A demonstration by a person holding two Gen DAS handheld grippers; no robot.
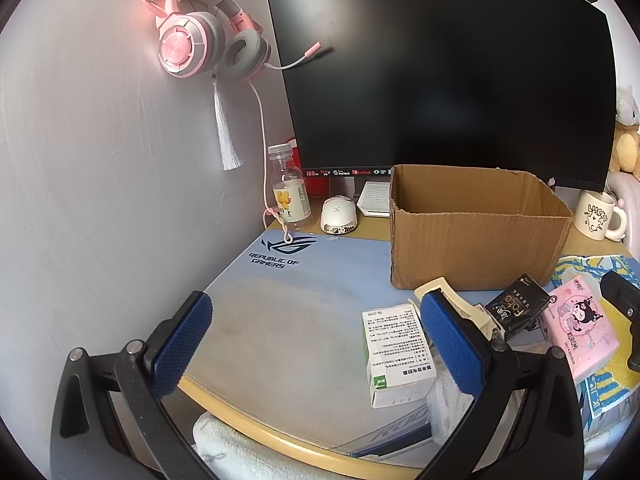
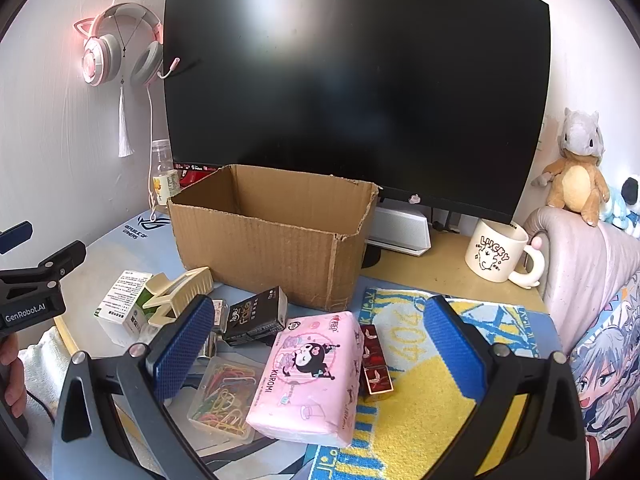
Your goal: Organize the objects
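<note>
Left wrist view shows the left gripper [image 1: 316,344] low in the frame, its blue-padded fingers [image 1: 182,340] spread wide apart with nothing between them but bare blue desk mat [image 1: 288,300]. A white and green carton [image 1: 394,354] lies on the mat just inside the right-hand finger, near the lower centre. A cream hair claw [image 1: 452,300] sits partly hidden behind that finger, with a black packet [image 1: 516,306] to its right and a pink tissue pack [image 1: 580,330] at the right edge. An open cardboard box [image 1: 476,228] stands upright in the centre right of the frame, in front of a dark monitor [image 1: 440,72]. A clear bottle [image 1: 290,188] and a white mouse [image 1: 338,214] sit at centre left, and a pink headset [image 1: 200,36] hangs on the wall at upper left.

Right wrist view shows the right gripper [image 2: 320,344], also spread wide and holding nothing. The pink tissue pack [image 2: 308,376] lies between its fingers on the desk, touching neither as far as can be seen. A small red box [image 2: 374,360] lies just to its right on a yellow and blue cloth [image 2: 416,408]. A clear case of coloured paper clips [image 2: 222,394] lies at lower left of the tissue pack. The black packet [image 2: 256,316] and hair claw [image 2: 180,292] lie in front of the cardboard box [image 2: 272,236], which looks empty. A white mug [image 2: 498,250] stands at centre right, and a plush toy [image 2: 576,168] sits at the right edge. The left gripper [image 2: 36,280] enters at the left edge, with a person's hand [image 2: 12,376] below it.
</note>
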